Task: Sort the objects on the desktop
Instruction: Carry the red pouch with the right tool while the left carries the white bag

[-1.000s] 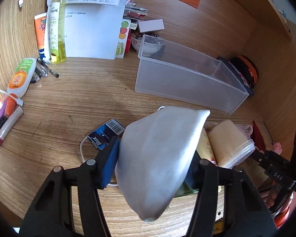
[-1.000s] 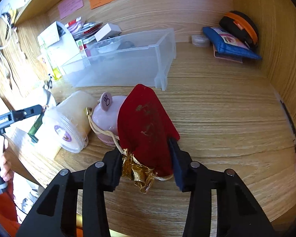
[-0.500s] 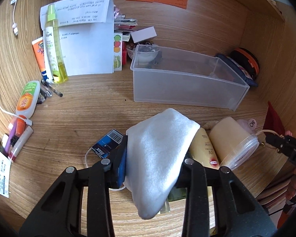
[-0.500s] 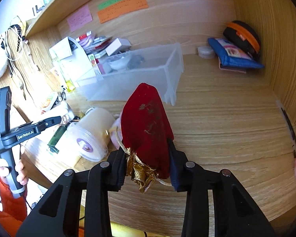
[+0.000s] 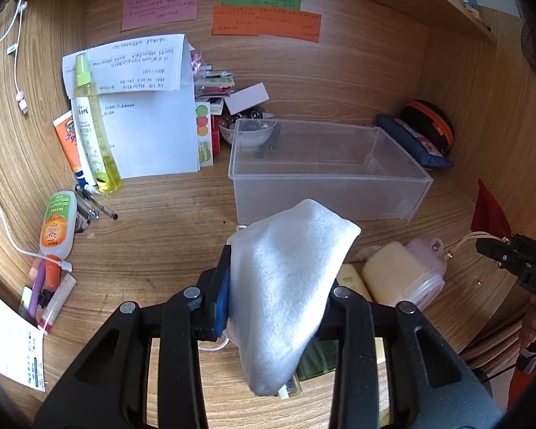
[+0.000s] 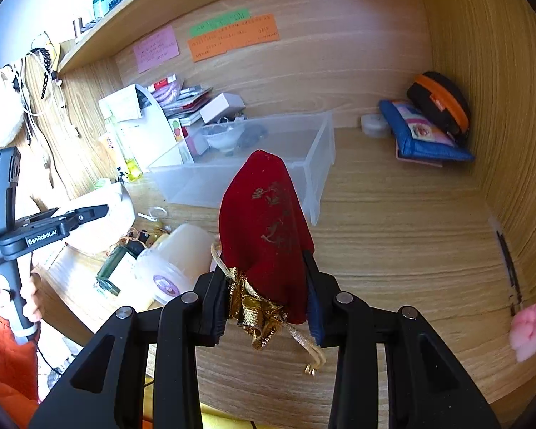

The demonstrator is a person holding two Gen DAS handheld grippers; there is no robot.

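My left gripper [image 5: 273, 296] is shut on a white cloth pouch [image 5: 286, 286] and holds it above the desk, in front of the clear plastic bin [image 5: 325, 193]. My right gripper [image 6: 268, 293] is shut on a red velvet drawstring pouch [image 6: 264, 228] with gold lining, held above the desk in front of the same bin [image 6: 253, 175]. The left gripper with its white pouch shows at the left of the right wrist view [image 6: 100, 214]. The right gripper's tip and red pouch show at the right edge of the left wrist view [image 5: 489, 211].
A cream plastic cup [image 5: 400, 275] on its side, a pink jar [image 5: 428, 250] and a green box [image 6: 114, 271] lie near the desk's front edge. Bottles, tubes and pens [image 5: 93, 136] are at the left. A blue pouch [image 6: 425, 136] and black-orange case [image 6: 443, 103] sit back right.
Both grippers have risen and pulled back from the desk with their pouches; the desk items and bin now look farther away and lower.
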